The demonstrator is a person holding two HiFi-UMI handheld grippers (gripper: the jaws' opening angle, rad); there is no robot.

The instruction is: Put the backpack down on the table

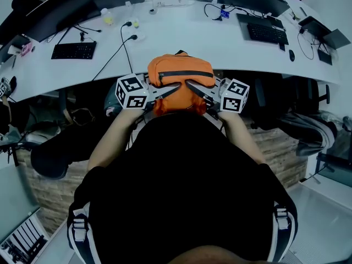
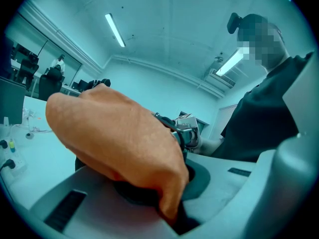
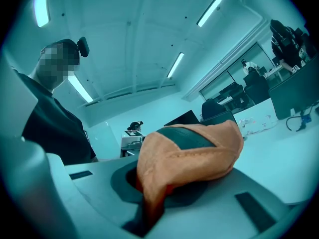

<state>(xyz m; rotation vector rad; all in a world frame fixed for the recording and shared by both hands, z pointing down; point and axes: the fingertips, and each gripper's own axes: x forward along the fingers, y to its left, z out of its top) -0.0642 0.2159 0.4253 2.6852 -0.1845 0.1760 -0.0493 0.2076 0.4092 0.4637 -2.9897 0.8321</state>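
Backpack [image 1: 181, 62] zipper [image 1: 186, 73]: head view only

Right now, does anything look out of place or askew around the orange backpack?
Nothing spilled or damaged. One oddity: the orange backpack straddles the white table's near edge, its lower part seemingly hanging off, fabric pinched in the shut jaws of the left gripper and right gripper.

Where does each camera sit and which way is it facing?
Head view: on the person's head, looking steeply down; torso, forearms, orange backpack by the desk.
Left gripper view: on the left tool, looking across the backpack at the right tool; torso shows.
Right gripper view: on the right tool, looking across at the left tool; torso shows.
Shared: both gripper views show pinched backpack fabric.
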